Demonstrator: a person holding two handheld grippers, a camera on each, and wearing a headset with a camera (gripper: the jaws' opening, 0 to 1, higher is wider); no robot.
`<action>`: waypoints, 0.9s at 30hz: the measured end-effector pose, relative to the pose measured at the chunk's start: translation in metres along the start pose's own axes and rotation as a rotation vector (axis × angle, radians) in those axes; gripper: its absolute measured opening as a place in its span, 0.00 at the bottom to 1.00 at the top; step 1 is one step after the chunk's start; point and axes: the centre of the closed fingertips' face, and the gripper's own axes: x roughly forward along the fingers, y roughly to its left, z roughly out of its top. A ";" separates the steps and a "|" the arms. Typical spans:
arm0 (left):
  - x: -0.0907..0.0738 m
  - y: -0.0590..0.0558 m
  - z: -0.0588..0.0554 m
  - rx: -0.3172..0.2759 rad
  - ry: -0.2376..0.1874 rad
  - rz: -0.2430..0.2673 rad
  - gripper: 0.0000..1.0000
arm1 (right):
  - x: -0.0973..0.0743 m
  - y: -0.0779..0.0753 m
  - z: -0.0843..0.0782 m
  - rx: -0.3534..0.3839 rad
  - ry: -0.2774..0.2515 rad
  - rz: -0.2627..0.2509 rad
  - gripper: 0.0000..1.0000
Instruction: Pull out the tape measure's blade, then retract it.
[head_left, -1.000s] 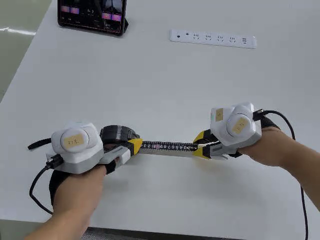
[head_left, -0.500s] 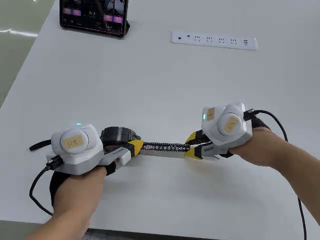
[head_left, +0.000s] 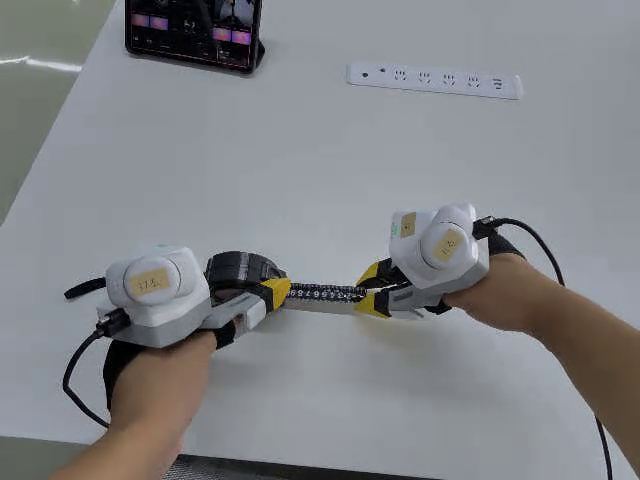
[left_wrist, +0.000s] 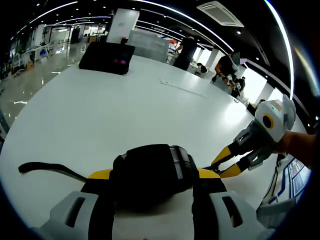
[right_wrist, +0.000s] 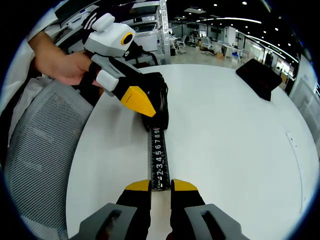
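Currently the tape measure, a rounded black case with a ribbed shell, sits near the front edge of the smooth white desk, and the left tongs are clamped across its sides. Its blade extends from the case toward the person's right, with its long axis roughly parallel to the front desk edge, low over the surface. The blade is a narrow flat strip with a dark face and pale printed numerals. The right tongs are clenched on the blade's free end, their yellow tips pinching it from both sides. A black strap lies on the desk beside the left tongs. Well apart, at the far side, a white power strip lies flat and a dark tablet stands propped with its screen lit. A grey mesh chair stands at the desk's near side.
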 end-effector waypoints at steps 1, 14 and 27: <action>0.000 0.000 0.000 0.000 0.000 0.000 0.58 | 0.001 0.000 0.001 0.001 -0.003 0.001 0.11; 0.000 0.000 0.000 -0.005 -0.003 -0.004 0.58 | 0.010 0.001 0.012 0.010 -0.029 0.009 0.11; 0.000 0.000 0.000 -0.004 -0.005 -0.007 0.58 | 0.027 0.002 0.032 0.005 -0.053 0.017 0.11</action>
